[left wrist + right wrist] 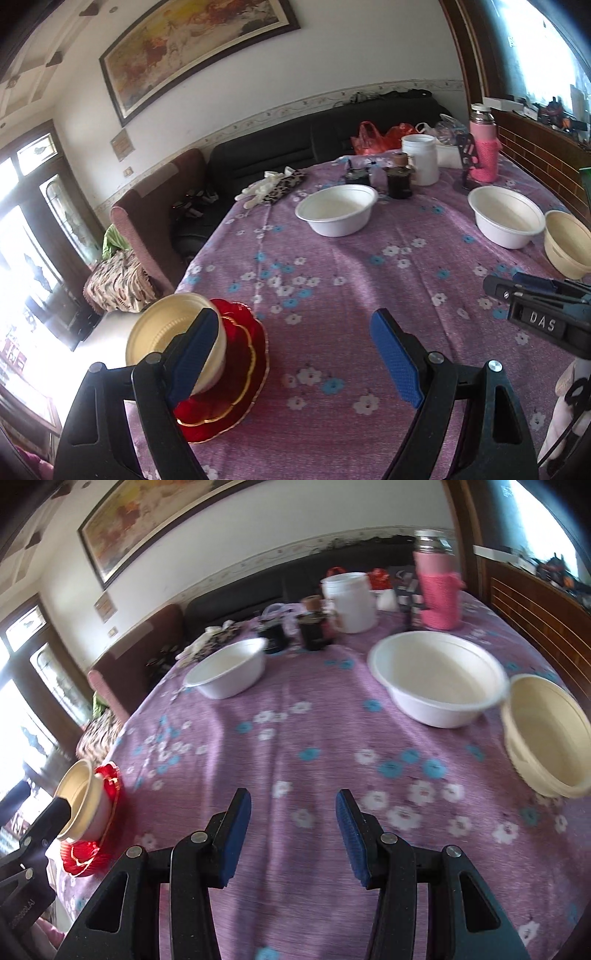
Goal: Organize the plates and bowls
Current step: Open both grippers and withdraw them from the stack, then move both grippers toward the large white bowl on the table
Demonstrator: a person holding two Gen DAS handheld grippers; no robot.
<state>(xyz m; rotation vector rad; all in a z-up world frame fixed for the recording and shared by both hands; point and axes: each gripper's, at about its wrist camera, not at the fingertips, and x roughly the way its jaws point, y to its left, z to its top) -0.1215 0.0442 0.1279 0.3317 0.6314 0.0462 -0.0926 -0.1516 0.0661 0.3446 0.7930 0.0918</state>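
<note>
A cream bowl (173, 332) sits on stacked red plates (236, 373) at the table's near left corner; both also show in the right wrist view, the bowl (79, 797) on the plates (92, 845). My left gripper (295, 354) is open, its left finger over that bowl's rim. Two white bowls (337, 215) (506, 216) and another cream bowl (569, 243) stand farther back and right; they show as well in the right wrist view (229, 672) (437, 677) (546, 734). My right gripper (293, 838) is open and empty above the cloth.
A purple flowered tablecloth (351, 280) covers the table. At the back stand a white jar (421, 158), dark jars (399, 181), a pink flask (484, 147) and red bags (376, 138). A sofa (280, 155) and armchair (147, 229) stand beyond the left edge.
</note>
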